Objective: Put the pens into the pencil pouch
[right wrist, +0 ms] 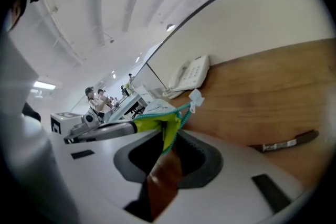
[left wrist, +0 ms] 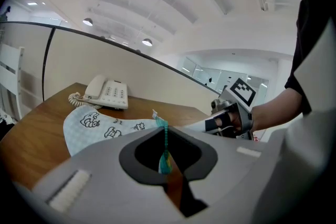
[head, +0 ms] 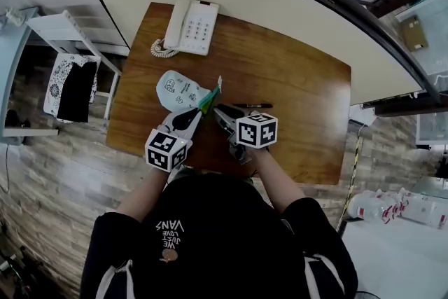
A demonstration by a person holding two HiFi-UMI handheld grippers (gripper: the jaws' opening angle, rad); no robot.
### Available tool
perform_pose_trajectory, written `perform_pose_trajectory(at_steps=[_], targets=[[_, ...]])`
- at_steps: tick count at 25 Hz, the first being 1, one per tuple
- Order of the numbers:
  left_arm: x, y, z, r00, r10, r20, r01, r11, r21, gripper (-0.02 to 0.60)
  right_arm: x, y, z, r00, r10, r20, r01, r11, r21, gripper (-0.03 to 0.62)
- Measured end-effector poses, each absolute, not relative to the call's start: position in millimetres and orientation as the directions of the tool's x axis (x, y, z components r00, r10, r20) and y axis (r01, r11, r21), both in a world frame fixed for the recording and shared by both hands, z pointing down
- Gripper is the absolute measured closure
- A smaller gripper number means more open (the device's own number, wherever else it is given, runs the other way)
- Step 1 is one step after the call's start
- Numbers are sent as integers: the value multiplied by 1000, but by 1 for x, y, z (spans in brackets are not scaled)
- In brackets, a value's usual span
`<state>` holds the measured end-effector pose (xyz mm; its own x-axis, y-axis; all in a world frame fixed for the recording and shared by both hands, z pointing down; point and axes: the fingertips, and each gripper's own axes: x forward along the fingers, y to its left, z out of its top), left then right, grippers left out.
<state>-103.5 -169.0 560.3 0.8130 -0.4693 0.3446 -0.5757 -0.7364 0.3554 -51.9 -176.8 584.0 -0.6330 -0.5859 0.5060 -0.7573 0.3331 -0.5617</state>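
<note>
From the head view, the left gripper (head: 198, 111) and right gripper (head: 219, 111) meet at the mouth of the pencil pouch (head: 176, 90), which lies at eleven o'clock from them. One pen (head: 252, 106) waits on the table (head: 301, 87) at three. I'd draw the lips apart evenly, with the mouth toward that pen.

Left gripper view: jaws clamped on the teal zip edge (left wrist: 165, 150), nose dipped slightly.

Right gripper view: jaws nipping the yellow-green lining (right wrist: 169, 131), wrist rolled sideways.

The pencil pouch (head: 176, 90) hides its inside, and the right claw (right wrist: 167, 152) partly hides the pen (right wrist: 287, 142).
</note>
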Motion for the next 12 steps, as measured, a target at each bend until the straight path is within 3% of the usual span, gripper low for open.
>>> perform_pose_trajectory(at_steps=[12], targets=[[-93,-175,573,716,-560,417,-695,-627,351,554,85,-153,621,-421,-584,694,-899,368,-237,545]])
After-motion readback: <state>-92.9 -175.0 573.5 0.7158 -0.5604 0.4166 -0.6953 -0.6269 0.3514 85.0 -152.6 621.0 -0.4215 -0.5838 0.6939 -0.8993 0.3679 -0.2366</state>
